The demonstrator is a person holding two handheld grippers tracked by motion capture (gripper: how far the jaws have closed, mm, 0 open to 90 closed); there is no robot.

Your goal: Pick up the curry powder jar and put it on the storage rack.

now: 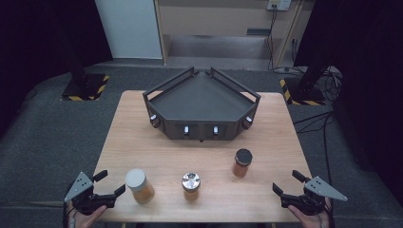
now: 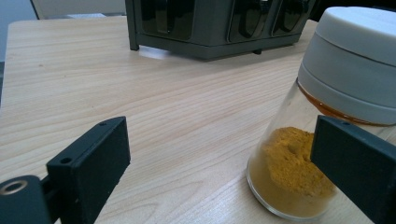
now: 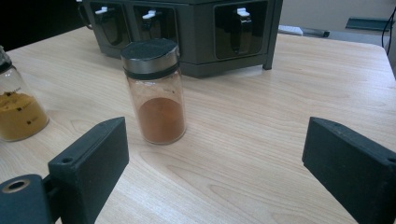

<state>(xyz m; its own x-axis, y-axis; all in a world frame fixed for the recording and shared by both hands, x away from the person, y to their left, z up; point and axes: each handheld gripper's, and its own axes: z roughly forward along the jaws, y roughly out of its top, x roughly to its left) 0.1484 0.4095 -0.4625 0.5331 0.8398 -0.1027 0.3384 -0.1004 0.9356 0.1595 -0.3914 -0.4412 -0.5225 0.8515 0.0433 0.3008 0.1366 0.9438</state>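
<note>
Three glass spice jars are standing on the one pale wooden surface (image 1: 142, 118). One is the wide glass jar with the grey plastic lid (image 1: 139, 185) holding yellow powder, sitting towards the near left corner. One is the small glass jar with the shiny metal lid (image 1: 191, 186) holding orange powder, standing at the middle of the near edge. One is the tall glass jar with the black lid (image 1: 242, 163) holding reddish-brown powder, standing towards the right edge. One dark grey angular metal rack (image 1: 202, 102) is sitting at the far edge, with four small white-tipped knobs showing along its front. Two black hand-held grippers are hovering at the near corners: the left gripper (image 1: 110, 183) and the right gripper (image 1: 287, 182).
</note>
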